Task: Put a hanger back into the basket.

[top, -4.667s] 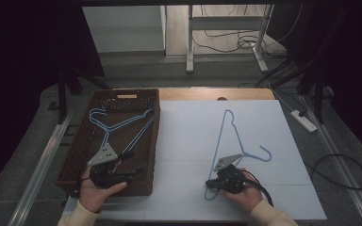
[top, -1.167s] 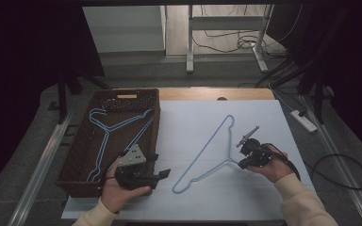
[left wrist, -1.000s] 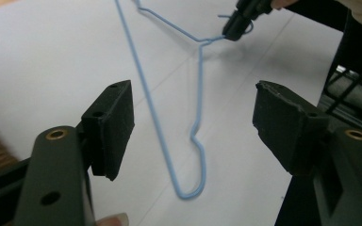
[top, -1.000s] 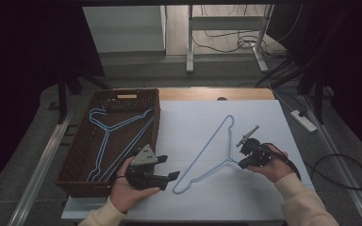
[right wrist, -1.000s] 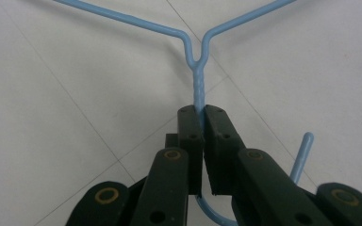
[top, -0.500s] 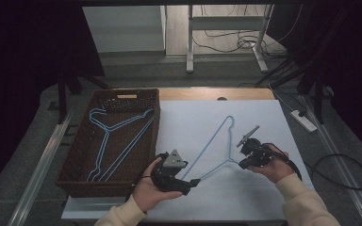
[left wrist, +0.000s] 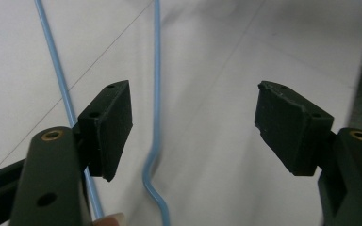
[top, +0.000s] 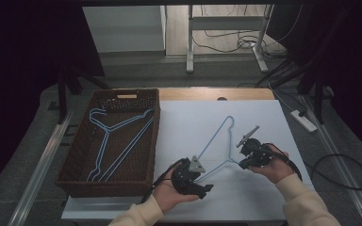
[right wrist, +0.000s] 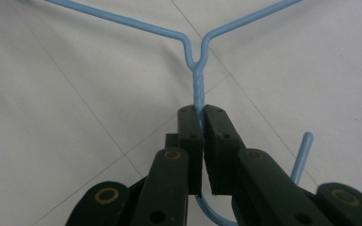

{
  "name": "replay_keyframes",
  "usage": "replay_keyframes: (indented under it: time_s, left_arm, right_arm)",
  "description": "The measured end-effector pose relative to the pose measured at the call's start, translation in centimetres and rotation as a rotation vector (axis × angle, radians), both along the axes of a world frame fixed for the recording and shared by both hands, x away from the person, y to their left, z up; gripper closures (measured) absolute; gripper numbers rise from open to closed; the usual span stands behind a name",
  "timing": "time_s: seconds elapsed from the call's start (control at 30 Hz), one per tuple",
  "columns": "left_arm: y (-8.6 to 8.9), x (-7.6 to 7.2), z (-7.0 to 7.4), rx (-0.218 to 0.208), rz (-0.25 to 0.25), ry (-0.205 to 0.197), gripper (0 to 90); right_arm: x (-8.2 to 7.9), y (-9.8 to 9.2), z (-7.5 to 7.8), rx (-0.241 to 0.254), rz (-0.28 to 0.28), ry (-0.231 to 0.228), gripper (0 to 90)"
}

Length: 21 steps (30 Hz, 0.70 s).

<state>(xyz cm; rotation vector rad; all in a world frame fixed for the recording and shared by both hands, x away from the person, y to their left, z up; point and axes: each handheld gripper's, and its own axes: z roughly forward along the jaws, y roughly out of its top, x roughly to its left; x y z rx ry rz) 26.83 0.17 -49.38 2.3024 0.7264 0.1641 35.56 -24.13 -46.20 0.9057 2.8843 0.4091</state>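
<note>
The wicker basket (top: 141, 136) holds two blue hangers (top: 111, 141). A third blue hanger (top: 219, 141) lies on the white tabletop (top: 264, 117), its neck pinched by the right hand-held gripper (right wrist: 201, 113). The left hand-held gripper (left wrist: 193, 125), spread, has moved from the basket to straddle the hanger's lower bar.

I see the light-blue wire hanger (top: 218, 146) lying flat on the white desk (top: 184, 122), right of its middle, one shoulder tip toward the far edge, the other toward the near edge, twisted neck and hook pointing right.
</note>
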Motion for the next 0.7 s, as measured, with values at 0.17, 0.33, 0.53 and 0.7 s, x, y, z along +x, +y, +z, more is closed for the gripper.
replay_keyframes:
  time_s: [0.17,0.33,0.53,0.7]
  left_arm:
    - [-0.7,1.0,-1.1,0.034,0.015,-0.001,29.6]
    - [-1.2,2.2,-2.0,0.052,0.031,-0.007,34.3]
    - [-1.9,2.8,-2.4,0.049,0.014,0.010,48.7]
    - [-2.0,3.2,-2.6,0.050,-0.001,0.032,63.9]
  right_arm:
    - [0.0,0.1,0.0,0.000,-0.001,-0.001,86.5]
    - [0.0,0.2,0.2,-0.002,0.000,-0.003,86.4]
    - [-0.1,0.4,0.5,-0.003,0.005,-0.005,86.4]
    - [-0.2,0.6,0.9,-0.004,0.012,-0.012,86.4]
